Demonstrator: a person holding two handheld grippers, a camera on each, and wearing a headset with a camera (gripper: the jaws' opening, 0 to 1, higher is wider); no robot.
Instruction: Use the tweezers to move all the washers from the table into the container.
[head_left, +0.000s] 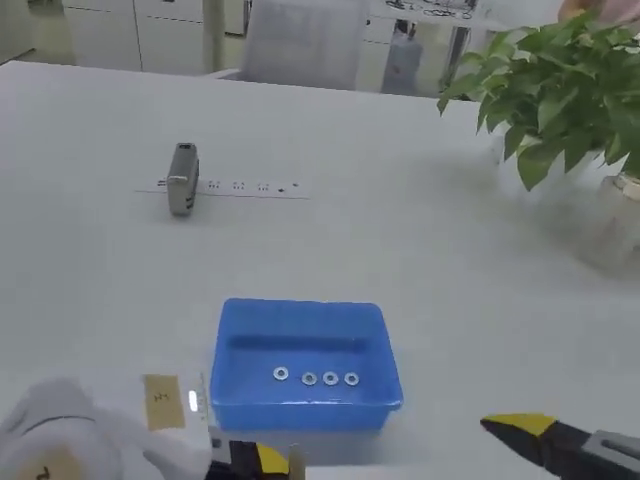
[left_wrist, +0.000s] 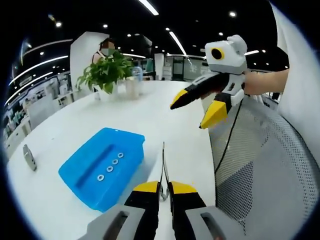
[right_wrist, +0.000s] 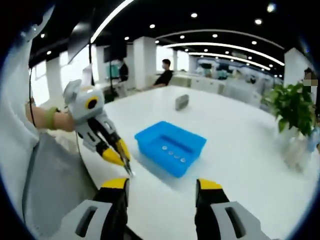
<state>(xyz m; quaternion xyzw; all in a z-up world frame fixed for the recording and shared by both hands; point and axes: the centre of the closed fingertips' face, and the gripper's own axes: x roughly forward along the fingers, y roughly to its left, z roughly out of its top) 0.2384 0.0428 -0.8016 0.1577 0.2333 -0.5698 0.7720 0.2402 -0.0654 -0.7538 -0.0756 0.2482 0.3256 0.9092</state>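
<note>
Left gripper (left_wrist: 164, 188), low in its own view, has its jaws pressed together on the tweezers (left_wrist: 163, 161). The thin legs of the tweezers run forward over the table (head_left: 420, 240) and end near the container (head_left: 300, 412). Right gripper (right_wrist: 163, 187) has its jaws spread wide with nothing between them. It hangs near the table's front edge, to the right of the container.

Four washers (head_left: 309, 378) lie in a row on the container floor, and every washer I can make out is inside it. The strip of table nearest the person is partly hidden by the grippers. Judgement: the transfer looks complete, or nearly so.

Hazards noted:
1. The tweezers are held only by the pinch of the jaws near their rear end. If the left gripper slackens, they would drop onto the table or over its edge.
2. The tweezer tips lie close to the container's near wall. The container is probably light, so a careless forward push could shove or tip it and spill the washers.
3. The two grippers are near each other in front of the container. A crossing move could knock the tweezers askew.
4. A washer could lie hidden under the grippers and be missed. A check of that strip is advised.
5. Plant (head_left: 560, 100) and grey block (head_left: 182, 178) stand well apart from the work and are no obstruction.
</note>
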